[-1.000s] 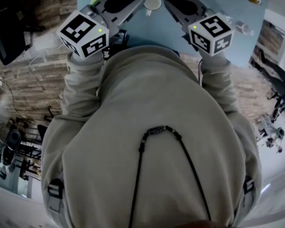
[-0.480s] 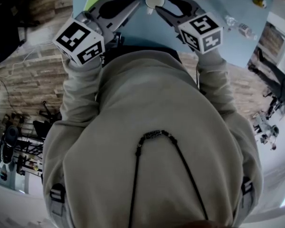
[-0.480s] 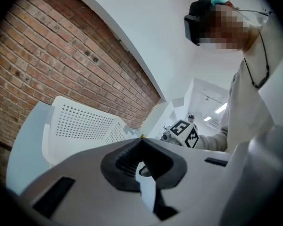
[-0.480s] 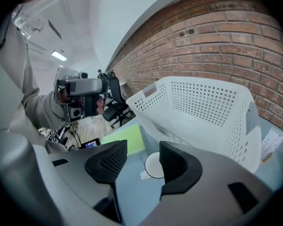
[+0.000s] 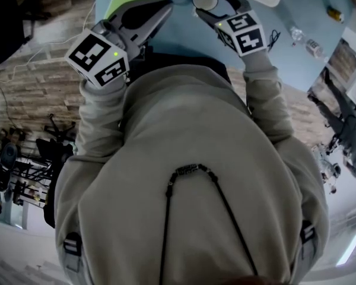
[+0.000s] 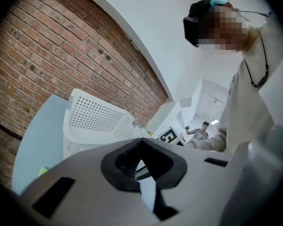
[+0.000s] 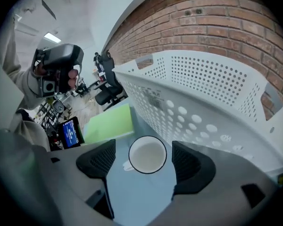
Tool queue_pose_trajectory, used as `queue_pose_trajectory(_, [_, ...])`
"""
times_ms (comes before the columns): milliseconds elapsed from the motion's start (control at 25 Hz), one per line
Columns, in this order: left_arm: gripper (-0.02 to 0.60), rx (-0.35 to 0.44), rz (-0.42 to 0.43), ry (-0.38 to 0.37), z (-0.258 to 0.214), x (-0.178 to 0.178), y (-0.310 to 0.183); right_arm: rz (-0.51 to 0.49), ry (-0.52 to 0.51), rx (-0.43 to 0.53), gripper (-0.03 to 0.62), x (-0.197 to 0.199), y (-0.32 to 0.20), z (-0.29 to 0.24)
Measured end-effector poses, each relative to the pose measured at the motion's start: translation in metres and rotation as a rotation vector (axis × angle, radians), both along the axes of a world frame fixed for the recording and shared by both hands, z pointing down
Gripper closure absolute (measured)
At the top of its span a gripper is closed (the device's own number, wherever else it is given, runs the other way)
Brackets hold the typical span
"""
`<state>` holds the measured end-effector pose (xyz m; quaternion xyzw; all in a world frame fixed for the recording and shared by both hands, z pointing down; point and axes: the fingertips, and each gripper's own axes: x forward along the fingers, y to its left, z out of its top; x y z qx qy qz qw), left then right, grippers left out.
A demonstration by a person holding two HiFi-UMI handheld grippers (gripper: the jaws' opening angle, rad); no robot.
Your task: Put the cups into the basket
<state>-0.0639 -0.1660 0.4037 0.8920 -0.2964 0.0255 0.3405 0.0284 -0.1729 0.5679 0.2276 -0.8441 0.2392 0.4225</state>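
We see one white cup [image 7: 147, 155]. It is round, with a thin dark rim and a small handle on one side. It is empty inside. It stands upright on the blue table [image 7: 132, 192], just beside the white basket [image 7: 203, 93], not in it.

The right gripper [image 7: 145, 163] has its jaws wide apart, and they are opening. The cup sits between them, but the pads do not touch it.

The left gripper [image 6: 141, 161] has its jaws pressed together, with nothing between them.

The right gripper view looks down into the cup and shows its handle, the round holes in the basket wall and a green sheet [image 7: 108, 124] on the table. The left gripper view shows the basket against a brick wall [image 6: 52, 55], but not the cup. Only the head view shows both grippers at once, reaching over the table, with the person's grey top [image 5: 190, 177] filling most of the picture.
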Motion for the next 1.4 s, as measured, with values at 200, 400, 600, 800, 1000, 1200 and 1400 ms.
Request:
queue_pose_trajectory(200, [0.586,-0.018,-0.023,-0.004,0.007,-0.005,0.004,-0.035,0.066,-0.007,0.206,-0.005,-0.001,0.027])
queue_pose_trajectory(400, [0.586,-0.034,-0.04,-0.007,0.013,-0.008,0.012,-0.08,0.185,-0.014,0.2,-0.007,0.0,0.052])
queue_pose_trajectory(600, [0.586,-0.048,-0.058,-0.006,0.02,-0.012,0.018,-0.137,0.268,-0.028,0.197,-0.008,0.005,0.072])
queue_pose_trajectory(800, [0.586,-0.051,-0.069,-0.007,0.022,-0.011,0.021,-0.133,0.259,-0.065,0.198,-0.009,0.006,0.082])
queue_pose_trajectory(1000, [0.586,-0.05,-0.077,-0.011,0.02,-0.011,0.026,-0.147,0.248,-0.077,0.198,-0.011,0.006,0.083])
queue_pose_trajectory(1200, [0.586,-0.051,-0.088,-0.013,0.02,-0.015,0.029,-0.152,0.255,-0.076,0.195,-0.012,0.006,0.084])
queue_pose_trajectory(1400, [0.586,-0.041,-0.095,-0.019,0.016,-0.02,0.028,-0.154,0.258,-0.081,0.195,-0.009,0.011,0.077])
